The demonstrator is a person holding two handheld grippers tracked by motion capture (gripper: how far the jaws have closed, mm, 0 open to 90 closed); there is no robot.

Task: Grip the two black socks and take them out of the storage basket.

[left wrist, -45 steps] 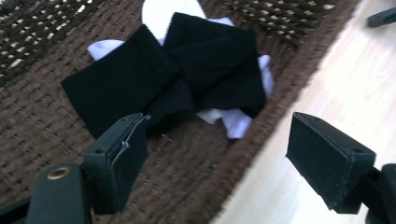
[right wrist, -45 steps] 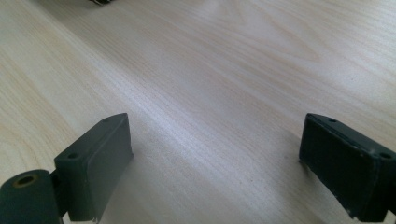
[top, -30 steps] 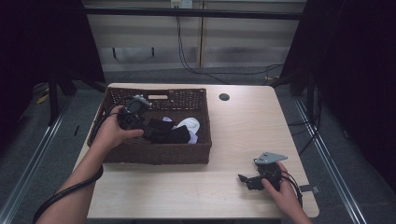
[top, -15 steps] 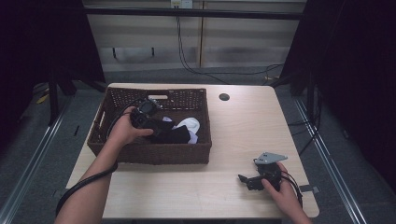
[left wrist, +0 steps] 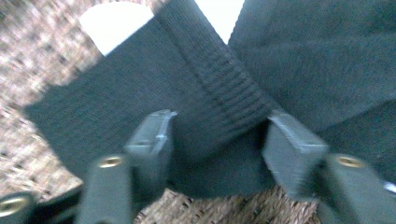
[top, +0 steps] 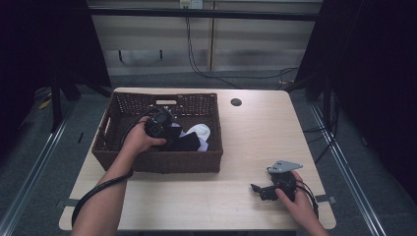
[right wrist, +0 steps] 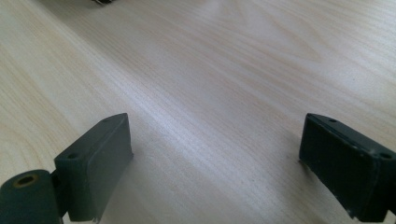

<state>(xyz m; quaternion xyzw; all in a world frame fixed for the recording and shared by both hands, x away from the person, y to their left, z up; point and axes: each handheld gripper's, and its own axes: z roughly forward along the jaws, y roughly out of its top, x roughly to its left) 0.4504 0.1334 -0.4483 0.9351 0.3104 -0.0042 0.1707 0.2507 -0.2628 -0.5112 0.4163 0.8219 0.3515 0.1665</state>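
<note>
The left gripper (left wrist: 217,140), inside the brown wicker basket (top: 157,160), has just been closing around a black ribbed sock (left wrist: 215,88); contact cannot be told. The right gripper (right wrist: 215,172) is held spread over the pale wooden table (right wrist: 233,70).

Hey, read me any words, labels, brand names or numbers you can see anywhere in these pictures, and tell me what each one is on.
None: no readable text stands on any surface here.
Wicker basket: no tag or label.
Black sock between the left gripper jaws: plain ribbed knit, no brand mark.
Wooden table under the right gripper: bare grain, no sticker.
</note>
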